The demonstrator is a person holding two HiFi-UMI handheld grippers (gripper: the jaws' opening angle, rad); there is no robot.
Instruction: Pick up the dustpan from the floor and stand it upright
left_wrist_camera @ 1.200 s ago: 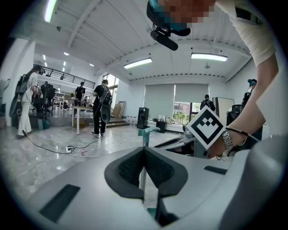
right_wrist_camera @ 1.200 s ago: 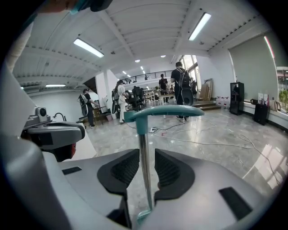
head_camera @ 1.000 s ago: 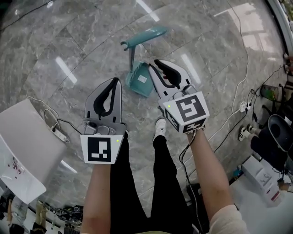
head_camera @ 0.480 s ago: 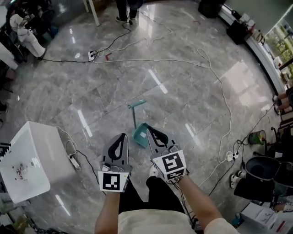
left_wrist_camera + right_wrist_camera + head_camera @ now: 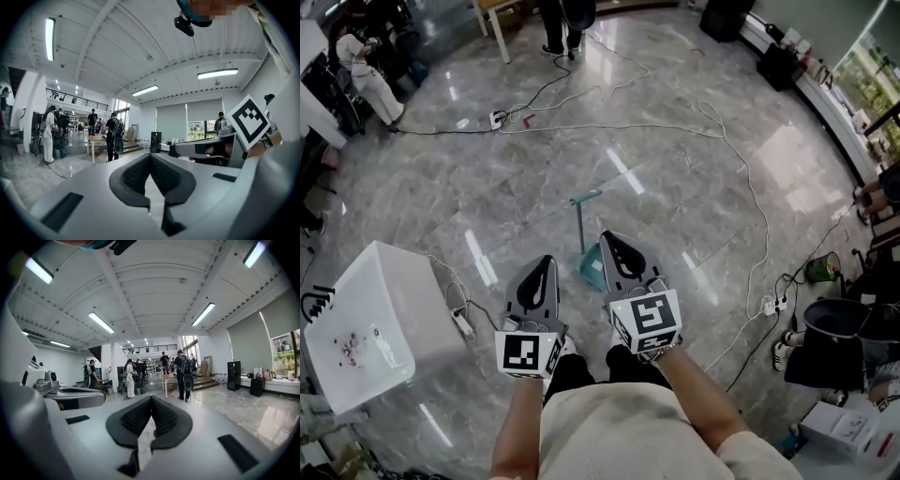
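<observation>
Teal plastic dustpan with a long thin handle point(image 5: 589, 266) is sitting on the glossy grey marbled floor point(image 5: 694, 187), to the right of the large white box point(image 5: 366, 319) and well apart from it. From above, its handle is running away from the pan toward a short crossbar at the top. It looks to be standing on its pan with the handle up, though this steep view makes the lean hard to judge.

Left gripper point(image 5: 547, 259) is hovering between the white box and the dustpan, its dark ribbed pads pressed together with nothing between them. Right gripper point(image 5: 605, 235) is on the far side from the box, its tip overlapping the pan's edge in the head view. Its jaws are likewise pressed together and empty. Both gripper views are looking out level across the hall, and neither is showing the dustpan, so neither tool seems to be touching it.

Judging by this, the standing step looks done and the job now is leaving it undisturbed. Doing that well means keeping both tools clear of the handle, above all the right one, which is nearest. The polished floor may be offering little grip, so a light brush could slide or topple the pan.
</observation>
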